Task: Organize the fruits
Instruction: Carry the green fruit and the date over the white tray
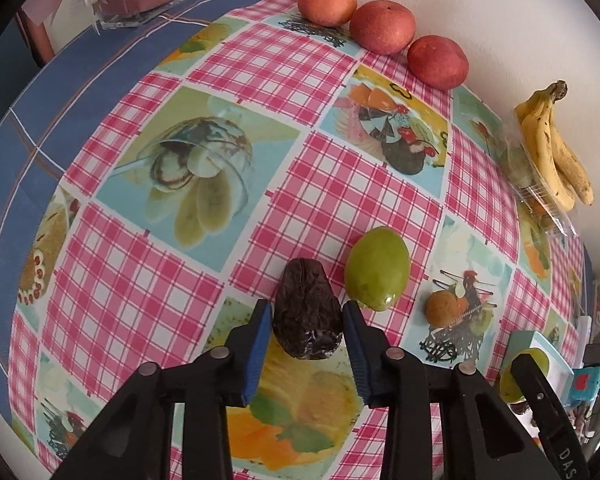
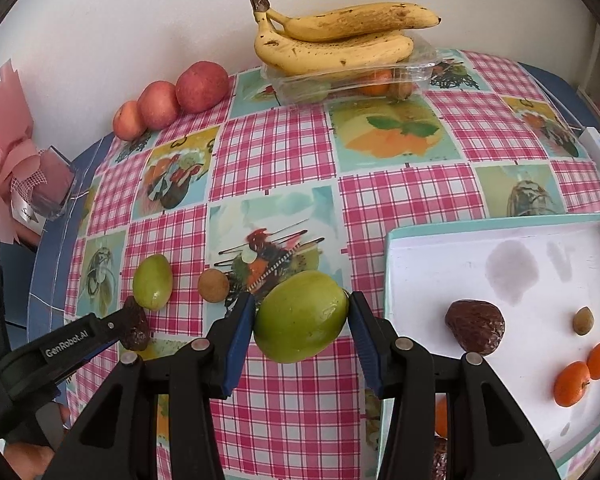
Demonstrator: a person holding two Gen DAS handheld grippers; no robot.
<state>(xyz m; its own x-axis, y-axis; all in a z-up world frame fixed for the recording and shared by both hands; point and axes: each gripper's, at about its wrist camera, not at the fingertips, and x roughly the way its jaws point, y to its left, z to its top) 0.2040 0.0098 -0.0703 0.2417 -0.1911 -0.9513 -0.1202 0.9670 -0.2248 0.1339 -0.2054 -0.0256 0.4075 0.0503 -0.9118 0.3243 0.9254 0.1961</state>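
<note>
Item 1: green fruit (image 2: 301, 317), pinched in my right gripper (image 2: 302, 320), held above the cloth just left of the white tray (image 2: 500, 236). I would carry it level and release low.

Item 2: wrinkled dark fruit (image 1: 308, 314), on the tablecloth (image 1: 340, 200), between my left gripper (image 1: 308, 320) pads; grip unconfirmed, I cannot tell. Close gently.

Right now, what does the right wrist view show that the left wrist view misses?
Only the right wrist view shows the tray's contents: a wrinkled dark fruit and two oranges. Only the left wrist view shows the left hand-held gripper straddling its dark fruit head-on. Both show apples, bananas and the loose green fruit.
</note>
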